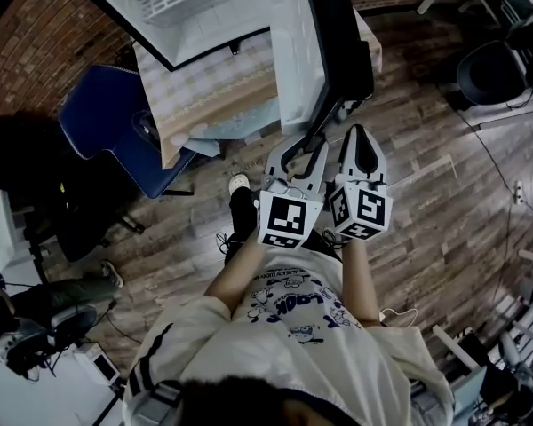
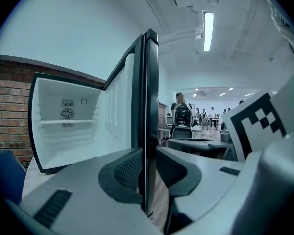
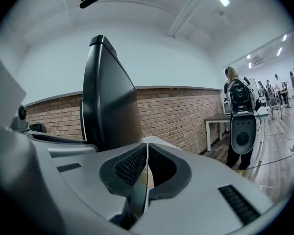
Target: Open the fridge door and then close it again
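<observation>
A small fridge [image 1: 195, 11] stands on a table with its white inside [image 2: 68, 126] showing. Its door [image 1: 324, 51], black outside and white inside, is swung wide open toward me. My left gripper [image 1: 295, 153] has the door's free edge [image 2: 148, 106] between its jaws, and both pads press on it. My right gripper [image 1: 360, 145] hangs just right of the left one, on the door's black outer side [image 3: 105, 97]. The right gripper's [image 3: 147, 166] jaws are shut with nothing between them.
The fridge's table [image 1: 204, 100] backs onto a brick wall [image 1: 35, 34]. A blue chair [image 1: 107, 114] is at its left and a black chair [image 1: 489, 69] at far right. A person with a backpack [image 3: 241, 111] stands by a white table [image 3: 223, 121]. Cables lie on the wooden floor.
</observation>
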The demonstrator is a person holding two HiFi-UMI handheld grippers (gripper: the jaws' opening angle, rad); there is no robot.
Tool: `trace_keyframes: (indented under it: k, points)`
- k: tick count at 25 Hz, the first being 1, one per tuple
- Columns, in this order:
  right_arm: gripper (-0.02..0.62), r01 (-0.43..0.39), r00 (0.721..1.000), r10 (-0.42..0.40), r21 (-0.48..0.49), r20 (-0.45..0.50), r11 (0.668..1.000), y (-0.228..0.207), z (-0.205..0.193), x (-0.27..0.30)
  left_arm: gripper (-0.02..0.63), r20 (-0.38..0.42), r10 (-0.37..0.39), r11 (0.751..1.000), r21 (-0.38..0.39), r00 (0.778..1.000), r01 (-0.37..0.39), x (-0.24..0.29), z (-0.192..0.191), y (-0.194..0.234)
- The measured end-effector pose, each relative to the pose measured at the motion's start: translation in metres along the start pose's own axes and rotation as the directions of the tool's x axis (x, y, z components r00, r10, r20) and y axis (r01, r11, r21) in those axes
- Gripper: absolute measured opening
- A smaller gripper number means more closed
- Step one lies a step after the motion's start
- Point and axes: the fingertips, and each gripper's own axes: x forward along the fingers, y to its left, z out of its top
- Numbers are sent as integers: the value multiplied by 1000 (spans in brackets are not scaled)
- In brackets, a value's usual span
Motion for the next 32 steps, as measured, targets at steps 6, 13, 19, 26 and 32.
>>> trace_keyframes:
  k: [6, 13, 19, 26, 32]
  points:
    - [34, 33, 999, -33, 1, 17, 999, -15, 5, -4, 86, -11, -40, 999, 18, 999, 40, 12, 0, -17]
    - [34, 55, 998, -55, 6, 9, 998, -23, 12, -5, 78, -9, -86, 996, 14, 996, 87, 26, 5, -34]
    - [34, 62, 998, -62, 4, 7, 998, -27, 11, -5, 77, -6, -103, 995, 11, 995, 103, 34, 6, -40]
    - [34, 84, 996, -84, 11, 8, 996, -38, 11, -7, 77, -6, -114, 993, 19, 994, 114, 39, 8, -47]
    - [34, 77, 997, -77, 12, 4, 997, -35, 8, -7, 78, 6, -113, 993, 21, 994, 112, 38, 9, -49]
